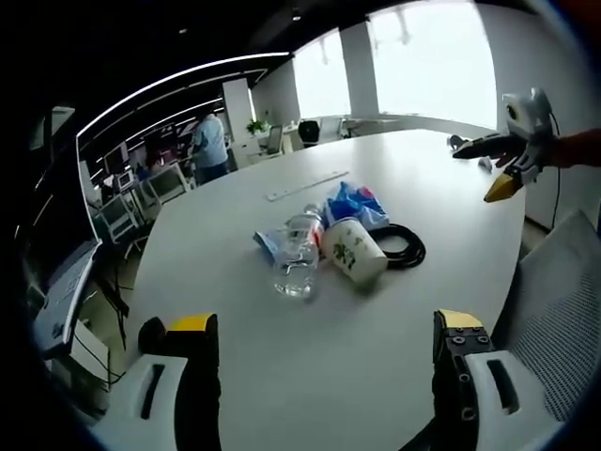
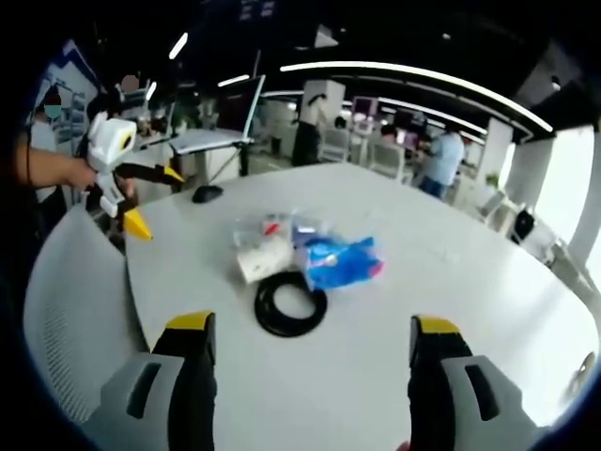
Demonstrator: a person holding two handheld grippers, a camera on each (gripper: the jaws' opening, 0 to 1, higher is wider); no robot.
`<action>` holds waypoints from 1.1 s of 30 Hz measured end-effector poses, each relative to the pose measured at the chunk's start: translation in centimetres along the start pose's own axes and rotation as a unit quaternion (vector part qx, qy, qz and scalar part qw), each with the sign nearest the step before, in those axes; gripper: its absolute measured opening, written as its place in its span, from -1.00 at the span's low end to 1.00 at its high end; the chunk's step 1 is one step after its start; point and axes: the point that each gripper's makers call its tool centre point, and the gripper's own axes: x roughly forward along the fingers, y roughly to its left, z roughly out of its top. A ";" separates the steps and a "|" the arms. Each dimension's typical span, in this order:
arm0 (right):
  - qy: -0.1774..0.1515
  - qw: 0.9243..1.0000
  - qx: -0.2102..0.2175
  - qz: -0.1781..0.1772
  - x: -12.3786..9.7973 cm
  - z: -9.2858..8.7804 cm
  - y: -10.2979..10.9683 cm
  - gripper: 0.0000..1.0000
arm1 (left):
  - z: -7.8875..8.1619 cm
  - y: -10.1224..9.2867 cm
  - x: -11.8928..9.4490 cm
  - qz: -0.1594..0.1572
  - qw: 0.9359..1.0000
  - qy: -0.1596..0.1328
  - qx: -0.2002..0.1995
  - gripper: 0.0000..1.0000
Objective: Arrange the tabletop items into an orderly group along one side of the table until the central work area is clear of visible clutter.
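both tools wide apart, holding nothing: left tool [image 1: 324, 362], right tool [image 2: 310, 362]. clutter sits mid round white bench [image 1: 235, 376]: clear plastic water bottle [image 1: 298, 256] touching white printed paper cup [image 1: 354, 250], blue plastic bag [image 1: 354, 202] behind cup, black coiled cable [image 1: 402, 246] beside cup.

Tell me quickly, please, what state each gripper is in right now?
Left gripper: open, holding nothing, above the white table.
Right gripper: open, holding nothing.
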 end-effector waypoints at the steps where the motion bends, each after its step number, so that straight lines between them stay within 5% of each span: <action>1: 0.000 1.000 -0.003 0.001 0.1 0.1 0.0 0.62 | 0.0 0.0 0.1 0.000 1.000 0.003 0.000 0.81; 33: -0.006 0.995 -0.065 0.073 5.3 2.6 0.9 0.27 | 0.3 -0.6 2.4 -0.031 0.998 0.030 0.048 0.35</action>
